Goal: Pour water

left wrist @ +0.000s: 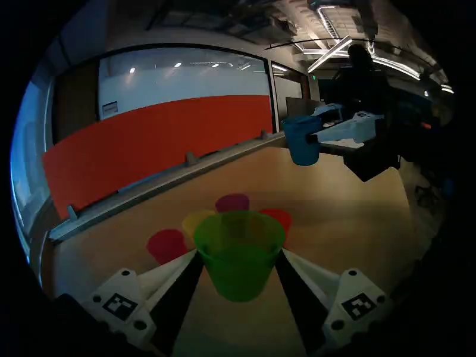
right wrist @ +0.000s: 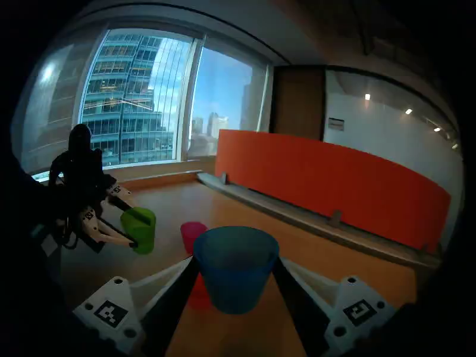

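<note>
Two cups were clamped: the green cup [left wrist: 238, 271] between both fingers of the left gripper [left wrist: 238, 254], the blue cup [right wrist: 235, 282] between those of the right gripper [right wrist: 235, 262]. Just beyond the green one, the left gripper view gave a pink cup [left wrist: 165, 245], yellow cup [left wrist: 198, 221], purple cup [left wrist: 232, 203] and red cup [left wrist: 278, 218], while the right gripper view gave a far window [right wrist: 137, 95]. Bare table [left wrist: 357, 226] lay open ahead, up to the orange partition [left wrist: 154, 143] along its far edge.

The left tongs [left wrist: 238, 256] and right tongs [right wrist: 235, 262] are built of white fingers [left wrist: 169, 271] faced in black, each marked with a square black-and-white tag [left wrist: 121, 305] and screws [left wrist: 140, 325].
</note>
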Tool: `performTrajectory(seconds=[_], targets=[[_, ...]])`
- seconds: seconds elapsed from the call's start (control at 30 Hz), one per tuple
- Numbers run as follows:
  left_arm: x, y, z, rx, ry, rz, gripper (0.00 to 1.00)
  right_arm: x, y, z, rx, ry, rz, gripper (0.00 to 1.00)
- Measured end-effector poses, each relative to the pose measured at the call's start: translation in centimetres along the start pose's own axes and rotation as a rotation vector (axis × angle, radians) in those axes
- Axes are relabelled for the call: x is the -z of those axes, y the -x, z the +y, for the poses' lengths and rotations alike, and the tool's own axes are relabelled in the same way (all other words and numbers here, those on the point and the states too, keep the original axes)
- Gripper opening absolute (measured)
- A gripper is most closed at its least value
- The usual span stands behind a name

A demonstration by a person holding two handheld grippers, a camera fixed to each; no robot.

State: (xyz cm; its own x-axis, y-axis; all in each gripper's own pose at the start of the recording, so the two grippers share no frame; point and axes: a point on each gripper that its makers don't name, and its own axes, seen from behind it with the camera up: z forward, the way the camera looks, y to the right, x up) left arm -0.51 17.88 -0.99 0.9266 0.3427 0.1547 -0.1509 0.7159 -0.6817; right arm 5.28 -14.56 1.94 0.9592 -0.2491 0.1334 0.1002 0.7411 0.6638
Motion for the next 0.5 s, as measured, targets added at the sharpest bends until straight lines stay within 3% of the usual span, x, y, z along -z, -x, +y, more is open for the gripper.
performTrajectory(seconds=[0.5], targets=[[-1.7, 3.0, 0.5, -0.021, 0.028, -0.1, 0.82, -1.3, 4.4, 0.1, -0.018, -0.021, -0.099, 0.9]])
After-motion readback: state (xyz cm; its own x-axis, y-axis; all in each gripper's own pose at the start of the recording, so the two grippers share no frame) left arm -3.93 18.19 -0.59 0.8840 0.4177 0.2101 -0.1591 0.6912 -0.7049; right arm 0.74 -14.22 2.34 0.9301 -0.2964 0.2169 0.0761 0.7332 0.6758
